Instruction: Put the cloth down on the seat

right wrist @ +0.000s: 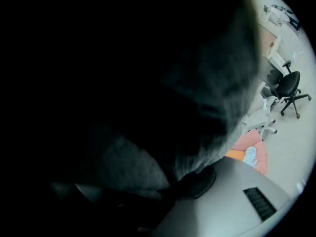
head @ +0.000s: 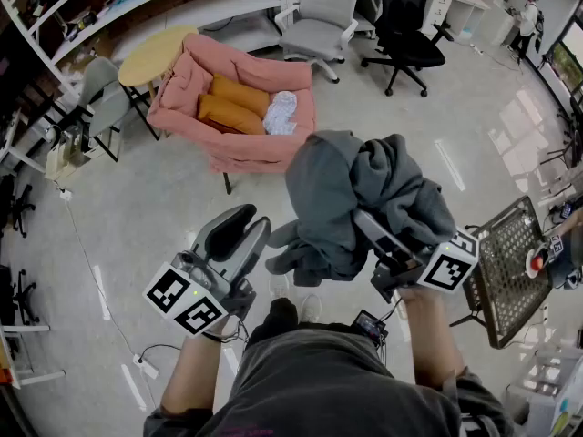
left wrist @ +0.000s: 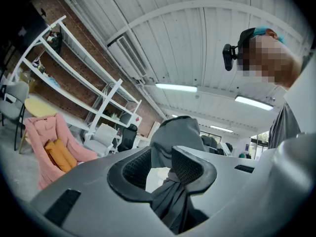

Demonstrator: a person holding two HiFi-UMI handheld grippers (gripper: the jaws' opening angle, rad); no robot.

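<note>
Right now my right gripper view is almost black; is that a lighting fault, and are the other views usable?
Right gripper view: no fault, the grey cloth hangs over the lens; only the right edge is lit, showing the pink armchair. Left gripper view: sharp, evenly lit, ceiling lines bowed by the wide angle. Head view: bright and clear, some glare on the floor.

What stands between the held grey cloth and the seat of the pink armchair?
Nothing visible stands between the grey cloth and the pink armchair. Its seat, though, holds orange cushions and a white cloth.
</note>
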